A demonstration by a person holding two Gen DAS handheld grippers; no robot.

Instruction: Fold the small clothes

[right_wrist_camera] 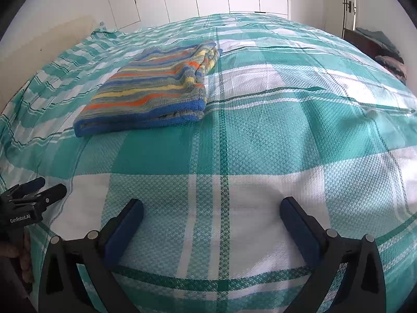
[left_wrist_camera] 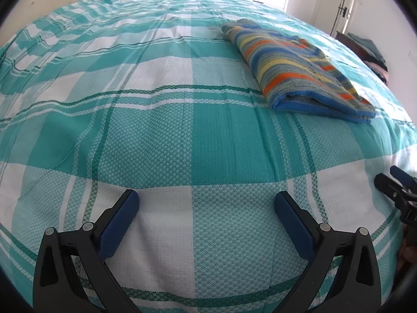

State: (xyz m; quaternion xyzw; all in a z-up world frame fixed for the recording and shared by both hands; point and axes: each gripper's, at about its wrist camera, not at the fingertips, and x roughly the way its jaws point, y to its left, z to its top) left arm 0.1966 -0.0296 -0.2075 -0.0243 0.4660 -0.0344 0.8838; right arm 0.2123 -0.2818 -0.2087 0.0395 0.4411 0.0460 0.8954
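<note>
The striped knit garment (left_wrist_camera: 297,67) lies on the bed (left_wrist_camera: 156,135), well ahead of both tools and touching neither. From the left hand-held gripper (left_wrist_camera: 206,203) it sits forward and to the right; from the right hand-held gripper (right_wrist_camera: 211,210) it sits forward and to the left (right_wrist_camera: 153,88). Both grippers stand wide open over the teal and white checked bedspread, holding nothing. The garment is folded into a flat, layered rectangle, with bands of blue, orange, yellow and grey and a solid blue ribbed hem along its near edge. A pile of dark clothes (right_wrist_camera: 385,49) rests beyond the bed's far right side.
</note>
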